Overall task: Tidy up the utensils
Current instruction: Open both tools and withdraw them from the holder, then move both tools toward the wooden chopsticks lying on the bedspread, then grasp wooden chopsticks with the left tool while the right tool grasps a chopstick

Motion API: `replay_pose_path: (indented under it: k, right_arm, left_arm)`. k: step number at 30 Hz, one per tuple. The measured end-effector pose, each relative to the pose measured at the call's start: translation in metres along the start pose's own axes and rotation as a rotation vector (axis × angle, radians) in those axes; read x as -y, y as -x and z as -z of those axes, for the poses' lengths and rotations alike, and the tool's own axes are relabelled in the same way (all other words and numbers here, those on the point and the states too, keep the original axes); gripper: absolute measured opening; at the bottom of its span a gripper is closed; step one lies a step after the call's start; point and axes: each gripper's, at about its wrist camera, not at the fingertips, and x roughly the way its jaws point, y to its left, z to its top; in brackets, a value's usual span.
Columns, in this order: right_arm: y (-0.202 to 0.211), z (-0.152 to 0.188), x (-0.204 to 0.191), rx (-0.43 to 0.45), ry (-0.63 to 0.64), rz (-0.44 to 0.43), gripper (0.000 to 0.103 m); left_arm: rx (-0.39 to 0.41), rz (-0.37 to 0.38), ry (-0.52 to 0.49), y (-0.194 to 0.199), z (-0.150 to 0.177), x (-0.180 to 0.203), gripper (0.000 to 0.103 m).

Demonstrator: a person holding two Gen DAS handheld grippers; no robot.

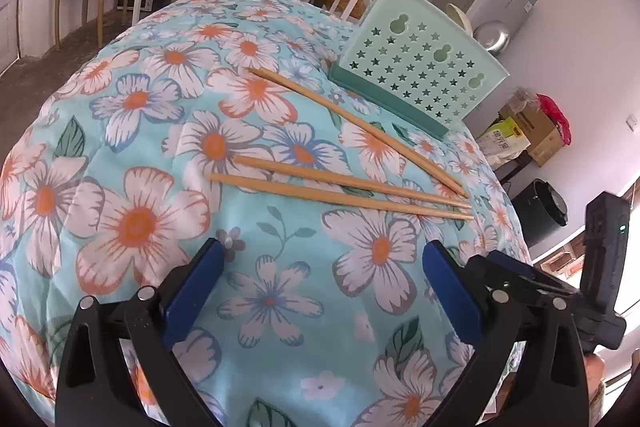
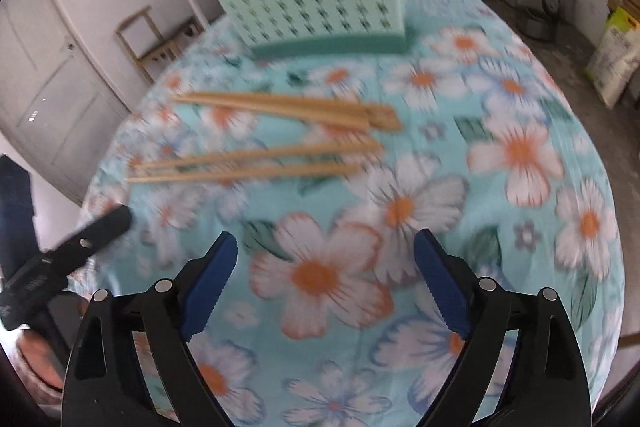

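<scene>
Both jaws gaping, empty. Three chopsticks (image 1: 340,183) flat on floral desk (image 1: 132,155) at 12 o'clock of left gripper (image 1: 322,259) — long axes crosswise to it. Right gripper (image 2: 326,251) similarly off; rack (image 1: 420,75) beyond at 1 o'clock.

I am looking down at a table (image 1: 120,155) that is wearing a light blue cloth printed with big white and orange flowers. Three wooden chopsticks (image 1: 340,193) are lying straight on that cloth: two are resting close together, nearly parallel, and the third is slanting away from them, with all three thin tips gathering near one another toward the table's edge. Beyond them a mint green utensil holder (image 1: 416,75), pierced with star-shaped holes, is standing on the cloth on its darker green base, apart from the chopsticks.
</scene>
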Motion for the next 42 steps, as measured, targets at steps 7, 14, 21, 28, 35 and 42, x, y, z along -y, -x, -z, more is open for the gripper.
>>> replay_pose_path:
  k: [7,14,21,28,35,42]
  right_arm:
    - [0.001,0.010,-0.003,0.036,0.009,0.033,0.095]
    - [0.002,0.009,-0.007,0.058,0.019,0.041,0.095]
    - [0.010,0.008,0.009,0.093,-0.046,-0.074,0.095]
    - [0.014,0.007,0.027,0.116,-0.149,-0.206,0.095]
    - [0.015,0.007,0.026,0.127,-0.152,-0.213,0.095]
    - [0.016,0.006,0.031,0.119,-0.160,-0.234,0.095]
  left_arm:
    - [0.010,0.025,0.034,0.004,0.004,-0.003,0.097]
    - [-0.003,0.099,0.092,0.008,-0.005,-0.013,0.097]
    - [-0.021,0.228,0.204,0.001,-0.017,-0.018,0.079]
    - [-0.070,0.296,0.469,-0.022,-0.019,-0.042,0.051]
    - [-0.090,0.264,0.666,-0.038,-0.021,-0.060,0.022]
    - [-0.082,0.254,0.678,-0.042,-0.020,-0.062,0.014]
